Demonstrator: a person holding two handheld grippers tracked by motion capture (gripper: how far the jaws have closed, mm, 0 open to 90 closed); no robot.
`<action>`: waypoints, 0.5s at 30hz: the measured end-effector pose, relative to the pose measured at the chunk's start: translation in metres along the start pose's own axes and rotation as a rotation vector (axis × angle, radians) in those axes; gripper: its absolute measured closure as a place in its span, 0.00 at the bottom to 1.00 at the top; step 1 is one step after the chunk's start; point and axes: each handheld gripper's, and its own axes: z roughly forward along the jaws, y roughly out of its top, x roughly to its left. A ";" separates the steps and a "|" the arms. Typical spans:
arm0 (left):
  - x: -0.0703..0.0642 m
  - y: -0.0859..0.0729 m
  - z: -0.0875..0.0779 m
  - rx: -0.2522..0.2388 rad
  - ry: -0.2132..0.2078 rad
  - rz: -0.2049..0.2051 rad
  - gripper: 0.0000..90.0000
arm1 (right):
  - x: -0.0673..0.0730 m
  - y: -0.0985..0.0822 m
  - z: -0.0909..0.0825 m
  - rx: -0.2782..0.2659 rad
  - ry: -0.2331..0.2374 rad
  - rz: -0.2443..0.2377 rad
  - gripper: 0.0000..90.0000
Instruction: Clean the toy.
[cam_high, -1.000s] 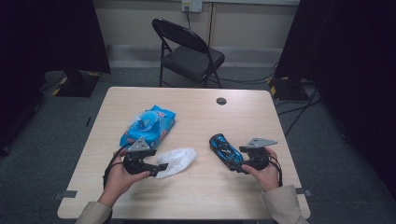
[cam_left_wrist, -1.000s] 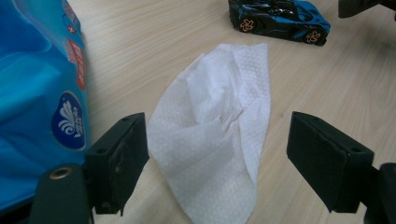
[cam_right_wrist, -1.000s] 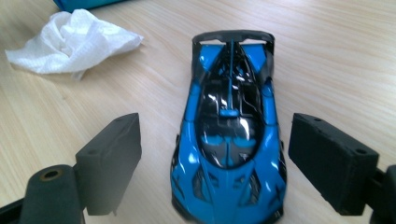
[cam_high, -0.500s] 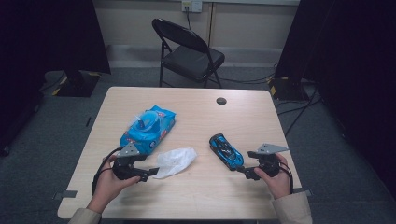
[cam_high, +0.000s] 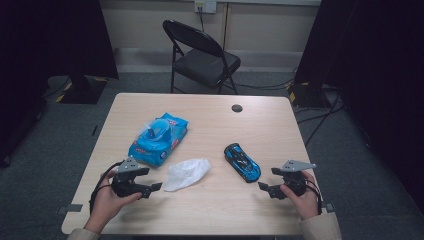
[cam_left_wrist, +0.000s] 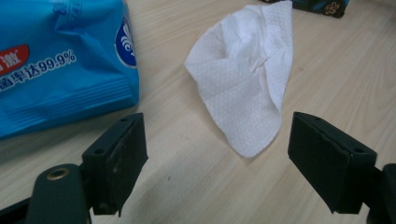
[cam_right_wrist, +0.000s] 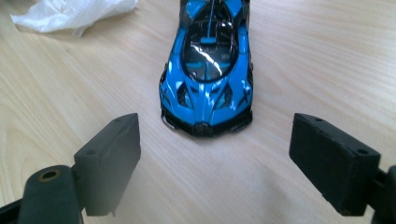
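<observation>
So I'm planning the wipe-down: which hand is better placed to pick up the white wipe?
Left. Its open tongs face the white wipe directly; the right tongs face the blue toy car.

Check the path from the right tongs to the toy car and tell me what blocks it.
Nothing visible does. The right tongs stand open just short of the toy car, with bare table between them; the white wipe lies off to one side.
</observation>
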 end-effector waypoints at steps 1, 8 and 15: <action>0.000 -0.003 -0.001 0.006 0.000 0.003 0.22 | 0.000 -0.002 0.000 0.007 -0.005 0.000 0.18; 0.002 -0.018 -0.005 0.039 0.007 0.024 0.21 | -0.001 -0.016 -0.003 0.036 -0.012 0.009 0.18; 0.002 -0.032 -0.003 0.079 0.022 0.037 0.21 | 0.001 -0.025 -0.003 0.063 -0.025 -0.013 0.18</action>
